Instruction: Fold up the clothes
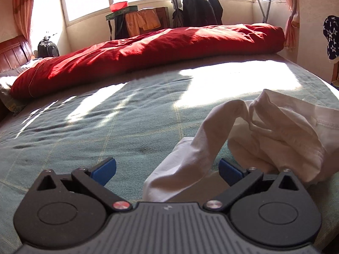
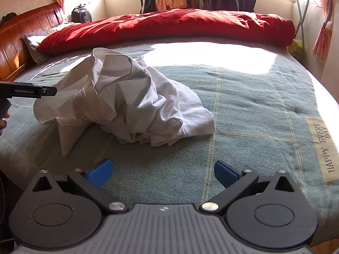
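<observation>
On the green bed cover (image 2: 243, 105) the white shirt (image 2: 131, 103) lay crumpled, folding not yet begun, while the left gripper (image 1: 167, 169) and right gripper (image 2: 163, 170) were spread wide, grasping nothing.

Grey-green woven bedspread w/ thin yellow check lines (image 2: 243, 110) covers the bed, bright sun patches across the far half; a beige sewn label reading "HAPPY EVERY DAY" (image 2: 322, 148) sits near its right edge. Long red rumpled duvet (image 1: 148, 50) lies rolled along the far side of the bed, grey pillow (image 2: 35, 40) at its left end. Reddish-brown wooden headboard (image 2: 19, 38) on the left, dark backpack (image 1: 48, 48) beyond it by the window. Orange curtains (image 1: 22, 6) hang at both sides. Dark jackets on a metal clothes rack (image 1: 199, 6) at the window; orange cloth draped over a small green table (image 1: 144, 20), red bowl (image 1: 119, 6) on top. Navy star-print fabric (image 1: 331, 38) hangs at far right.
</observation>
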